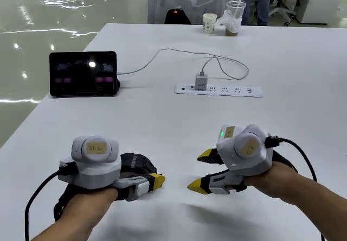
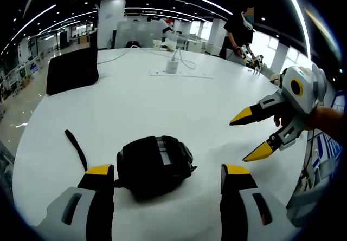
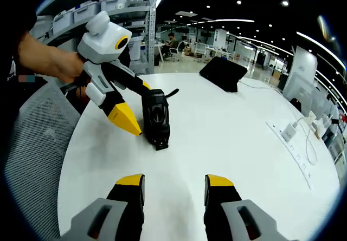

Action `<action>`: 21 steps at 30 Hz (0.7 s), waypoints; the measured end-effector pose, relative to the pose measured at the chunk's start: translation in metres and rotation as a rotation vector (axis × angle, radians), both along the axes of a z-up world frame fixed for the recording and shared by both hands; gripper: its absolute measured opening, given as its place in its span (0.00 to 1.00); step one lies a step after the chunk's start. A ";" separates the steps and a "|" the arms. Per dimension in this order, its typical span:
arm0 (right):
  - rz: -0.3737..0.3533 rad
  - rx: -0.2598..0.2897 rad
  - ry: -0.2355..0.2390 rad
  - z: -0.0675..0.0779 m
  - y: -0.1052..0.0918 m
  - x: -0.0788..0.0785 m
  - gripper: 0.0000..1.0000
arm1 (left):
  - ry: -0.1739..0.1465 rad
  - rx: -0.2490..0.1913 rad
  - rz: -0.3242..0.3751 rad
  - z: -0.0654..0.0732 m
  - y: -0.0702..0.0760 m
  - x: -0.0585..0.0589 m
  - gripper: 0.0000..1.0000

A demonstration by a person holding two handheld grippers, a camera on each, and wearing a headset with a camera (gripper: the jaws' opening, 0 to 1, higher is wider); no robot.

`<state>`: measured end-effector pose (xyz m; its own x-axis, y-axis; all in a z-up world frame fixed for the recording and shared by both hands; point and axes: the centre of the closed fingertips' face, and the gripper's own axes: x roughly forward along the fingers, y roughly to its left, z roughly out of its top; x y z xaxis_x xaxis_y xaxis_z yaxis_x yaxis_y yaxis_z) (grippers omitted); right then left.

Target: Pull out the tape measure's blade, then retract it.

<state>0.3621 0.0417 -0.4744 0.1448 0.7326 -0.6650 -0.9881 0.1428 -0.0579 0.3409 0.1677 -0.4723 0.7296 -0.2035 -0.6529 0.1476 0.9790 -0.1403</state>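
The left tool (image 2: 168, 171) has its jaws wide apart, one on each side of the tape measure (image 2: 154, 162), and it is not closed on it. The right tool (image 3: 174, 180) is also apart and holds nothing; it points toward the case from near by. The tape measure lies on the white worktop (image 2: 162, 105) with no blade drawn out, and a black strap (image 2: 76, 149) trails from it. I judge the case hard, compact and rather heavy, with a rubbery shell that grips well: clamp it across the flat sides. The blade should be thin springy steel; pinch its end hook, whose place I cannot clearly see. Count: one tape measure, two tools.
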 end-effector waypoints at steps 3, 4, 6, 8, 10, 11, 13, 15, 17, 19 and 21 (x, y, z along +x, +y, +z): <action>-0.031 0.011 0.009 0.002 -0.008 -0.001 0.44 | -0.005 0.001 -0.017 0.001 -0.001 -0.004 0.78; -0.040 0.019 0.010 0.003 -0.010 -0.002 0.45 | -0.007 -0.001 -0.024 0.001 -0.002 -0.005 0.78; -0.057 0.027 0.004 0.004 -0.016 -0.002 0.48 | -0.012 0.003 -0.040 0.002 -0.002 -0.007 0.79; -0.080 0.036 0.004 0.005 -0.022 -0.002 0.49 | -0.020 0.007 -0.058 0.003 -0.004 -0.009 0.80; -0.096 0.054 0.005 0.008 -0.026 -0.002 0.50 | -0.029 0.013 -0.077 0.004 -0.005 -0.010 0.81; -0.106 0.056 0.004 0.009 -0.028 -0.002 0.51 | -0.030 0.015 -0.081 0.004 -0.004 -0.010 0.81; -0.123 0.072 0.002 0.011 -0.031 -0.002 0.53 | -0.033 0.018 -0.092 0.005 -0.005 -0.011 0.81; -0.139 0.082 0.000 0.013 -0.035 -0.003 0.55 | -0.036 0.023 -0.102 0.005 -0.004 -0.012 0.82; -0.150 0.088 0.000 0.014 -0.039 -0.004 0.56 | -0.044 0.022 -0.111 0.007 -0.005 -0.014 0.82; -0.161 0.098 -0.002 0.015 -0.043 -0.005 0.57 | -0.057 0.021 -0.127 0.009 -0.006 -0.016 0.82; -0.173 0.105 -0.002 0.016 -0.047 -0.007 0.58 | -0.061 0.026 -0.138 0.009 -0.006 -0.018 0.82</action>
<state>0.3555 -0.0050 -0.4581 0.2754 0.7622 -0.5858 -0.9483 0.3155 -0.0353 0.3233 0.1615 -0.4628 0.7346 -0.2878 -0.6144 0.2881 0.9522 -0.1015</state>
